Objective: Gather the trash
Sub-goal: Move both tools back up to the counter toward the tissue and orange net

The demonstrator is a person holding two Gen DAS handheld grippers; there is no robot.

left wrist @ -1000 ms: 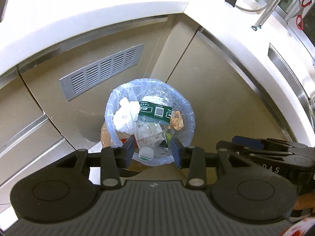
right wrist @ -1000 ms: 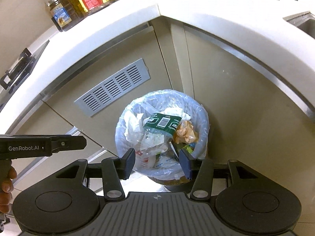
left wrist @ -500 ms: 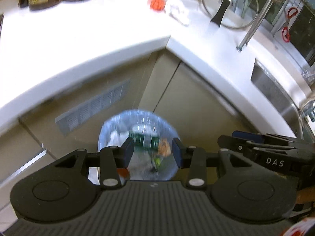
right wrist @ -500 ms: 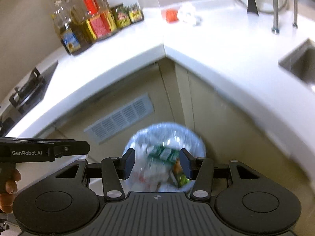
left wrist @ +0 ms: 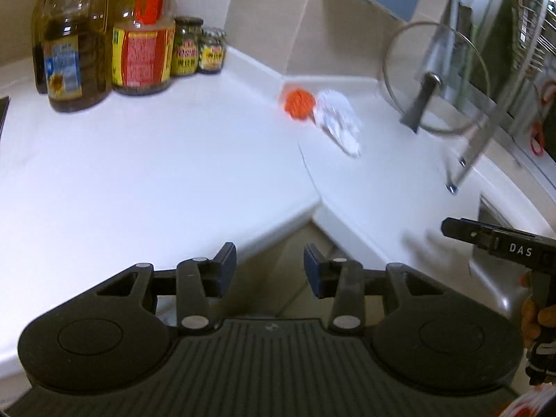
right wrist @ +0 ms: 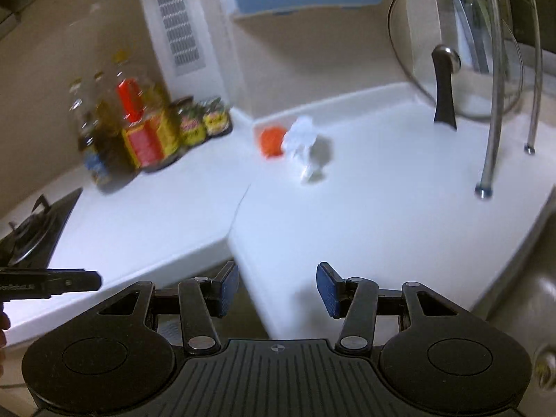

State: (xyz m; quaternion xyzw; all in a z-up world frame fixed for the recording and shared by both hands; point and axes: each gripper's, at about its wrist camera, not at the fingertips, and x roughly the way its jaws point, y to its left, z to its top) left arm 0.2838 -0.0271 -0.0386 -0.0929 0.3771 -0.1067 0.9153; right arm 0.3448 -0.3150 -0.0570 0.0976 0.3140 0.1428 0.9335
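Bottles (left wrist: 104,34) stand at the far left of the white tabletop (left wrist: 156,160). An orange scrap (left wrist: 299,104) touches a crumpled tissue (left wrist: 338,121) near the corner. Left tongs (left wrist: 270,271) and right tongs (right wrist: 277,290) both gape, empty, well short of them.

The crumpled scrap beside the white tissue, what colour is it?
Orange scrap, clearest in the left wrist view.

On the white countertop (left wrist: 139,173) stand oil bottles (left wrist: 74,52) and two jars (left wrist: 199,50), and a glass lid (right wrist: 455,52) leans near the wall.
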